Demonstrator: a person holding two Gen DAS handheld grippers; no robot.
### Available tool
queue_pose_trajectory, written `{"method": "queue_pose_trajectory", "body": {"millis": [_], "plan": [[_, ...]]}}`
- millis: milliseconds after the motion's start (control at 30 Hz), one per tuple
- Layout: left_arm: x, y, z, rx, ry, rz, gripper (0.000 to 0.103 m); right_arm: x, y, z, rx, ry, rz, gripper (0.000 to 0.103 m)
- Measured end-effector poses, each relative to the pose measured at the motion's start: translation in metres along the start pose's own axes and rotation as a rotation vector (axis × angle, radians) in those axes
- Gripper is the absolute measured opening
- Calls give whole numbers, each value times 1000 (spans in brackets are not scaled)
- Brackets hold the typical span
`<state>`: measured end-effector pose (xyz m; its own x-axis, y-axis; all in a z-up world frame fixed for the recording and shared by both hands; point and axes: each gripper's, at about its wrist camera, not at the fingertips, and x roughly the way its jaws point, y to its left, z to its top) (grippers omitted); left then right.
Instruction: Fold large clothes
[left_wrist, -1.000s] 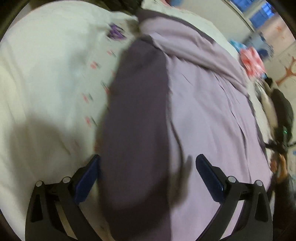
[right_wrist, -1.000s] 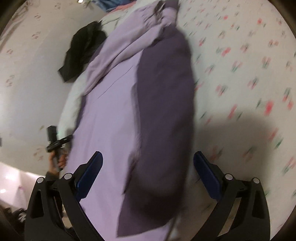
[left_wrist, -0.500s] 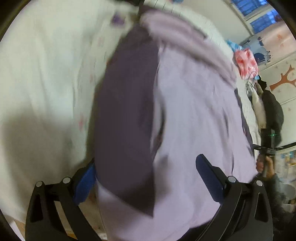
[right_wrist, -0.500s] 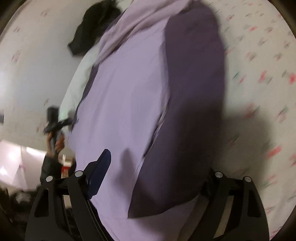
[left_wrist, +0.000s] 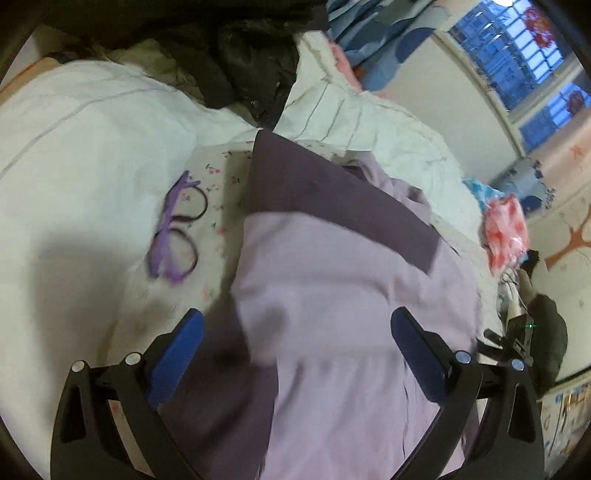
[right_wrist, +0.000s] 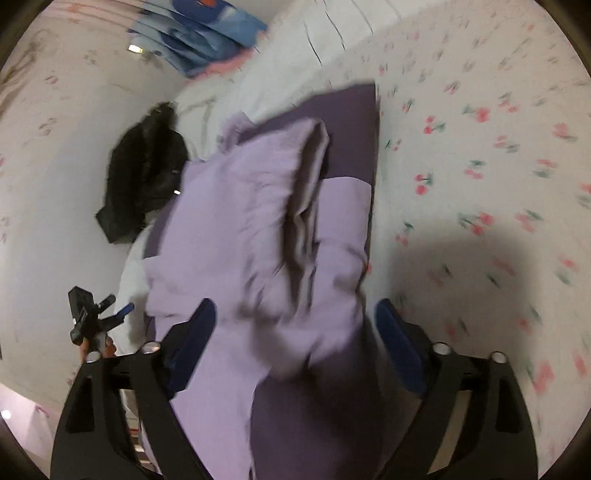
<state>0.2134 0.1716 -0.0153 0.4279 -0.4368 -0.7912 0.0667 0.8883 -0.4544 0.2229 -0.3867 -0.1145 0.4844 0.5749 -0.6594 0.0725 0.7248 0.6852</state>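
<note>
A large two-tone garment, lilac (left_wrist: 332, 280) with dark purple panels (left_wrist: 314, 184), lies on the flowered bed sheet (right_wrist: 480, 147). Its lilac part is doubled over onto itself in a loose, rumpled fold (right_wrist: 258, 206). My left gripper (left_wrist: 295, 354) hovers over the near end of the garment, jaws wide apart, cloth below and between them but not pinched. My right gripper (right_wrist: 295, 343) is over the same fold. Its jaws are opening, and the cloth bulges between the blue pads (right_wrist: 399, 347) without being pressed. At the left edge of the right wrist view a hand holds the other gripper (right_wrist: 92, 317).
Purple-framed glasses (left_wrist: 173, 229) lie on the sheet just left of the garment. A black jacket (right_wrist: 144, 177) and a white quilt (left_wrist: 92, 122) lie beyond it. A blue patterned cloth (right_wrist: 199, 29) is at the head end, and a pink bag (left_wrist: 506, 232) sits at the right.
Both grippers have swept along the garment toward its far end. The lilac part now lies folded over. The right jaws narrowed, then widened again. The glasses came into view.
</note>
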Motion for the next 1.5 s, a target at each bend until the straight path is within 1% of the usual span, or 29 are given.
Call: {"method": "queue_pose_trajectory", "body": {"millis": [33, 100, 133, 200, 233, 267, 300, 333, 367, 500, 567, 633, 733, 833, 867, 900, 933, 967, 1000, 1033, 1067, 1133, 1167, 1200, 1233, 1300, 1367, 1433, 1500], "plan": [[14, 1, 6, -1, 13, 28, 98, 10, -4, 5, 18, 18, 25, 97], [40, 5, 12, -15, 42, 72, 98, 19, -3, 11, 8, 23, 97, 97], [52, 8, 13, -28, 64, 70, 98, 25, 2, 13, -9, 23, 125, 97], [75, 14, 11, -55, 143, 9, 98, 37, 7, 16, -36, 11, 117, 97], [90, 12, 6, -58, 193, -19, 98, 45, 12, 20, -45, 1, 107, 91], [95, 5, 1, -24, 184, 29, 98, 44, 14, 20, -53, -25, 98, 67], [96, -5, -3, 23, 167, 59, 98, 38, 14, 19, -50, -64, 82, 53], [95, -11, -6, 42, 161, 42, 96, 32, 13, 17, -44, -90, 92, 39], [91, -17, -8, 49, 152, 34, 93, 24, 15, 13, -55, -119, 107, 33], [57, -50, -7, 57, 111, -47, 76, -7, 41, 7, -120, -171, 107, 29], [41, -67, -3, 53, 93, -93, 67, -32, 62, 11, -164, -186, 107, 28], [25, -95, 0, 63, 74, -156, 56, -65, 81, 22, -211, -198, 90, 28], [22, -136, -6, 50, 72, -245, 51, -115, 89, 37, -239, -239, 35, 27], [57, -170, -21, 32, 99, -285, 51, -162, 60, 45, -197, -291, -40, 28], [72, -175, -25, 28, 110, -276, 51, -171, 38, 50, -163, -289, -79, 31], [98, -178, -32, 24, 137, -225, 51, -173, 19, 53, -115, -286, -109, 33], [116, -178, -36, 30, 166, -190, 51, -170, -23, 54, -23, -251, -184, 41], [131, -177, -41, 43, 196, -155, 51, -164, -44, 53, 29, -212, -227, 46], [139, -171, -47, 38, 209, -131, 51, -159, -79, 45, 116, -160, -261, 47], [137, -165, -48, 29, 211, -157, 51, -165, -98, 33, 151, -176, -219, 48], [130, -158, -49, 36, 214, -193, 51, -175, -106, 21, 144, -223, -158, 48], [102, -143, -54, 102, 213, -201, 54, -204, -110, -10, 117, -300, -78, 51], [87, -134, -58, 135, 208, -192, 59, -215, -111, -26, 112, -302, -50, 61], [68, -117, -69, 163, 214, -174, 72, -227, -110, -49, 96, -289, -31, 64], [56, -102, -80, 172, 224, -172, 76, -234, -110, -66, 81, -276, -42, 69], [33, -66, -114, 171, 258, -180, 76, -250, -108, -115, 60, -217, -45, 70], [11, -33, -155, 143, 297, -210, 76, -254, -109, -153, 72, -175, -37, 71], [-1, -20, -187, 108, 320, -238, 82, -251, -107, -199, 85, -114, -14, 72], [-8, -13, -220, 63, 342, -290, 86, -248, -108, -232, 91, -67, -23, 73]]}}
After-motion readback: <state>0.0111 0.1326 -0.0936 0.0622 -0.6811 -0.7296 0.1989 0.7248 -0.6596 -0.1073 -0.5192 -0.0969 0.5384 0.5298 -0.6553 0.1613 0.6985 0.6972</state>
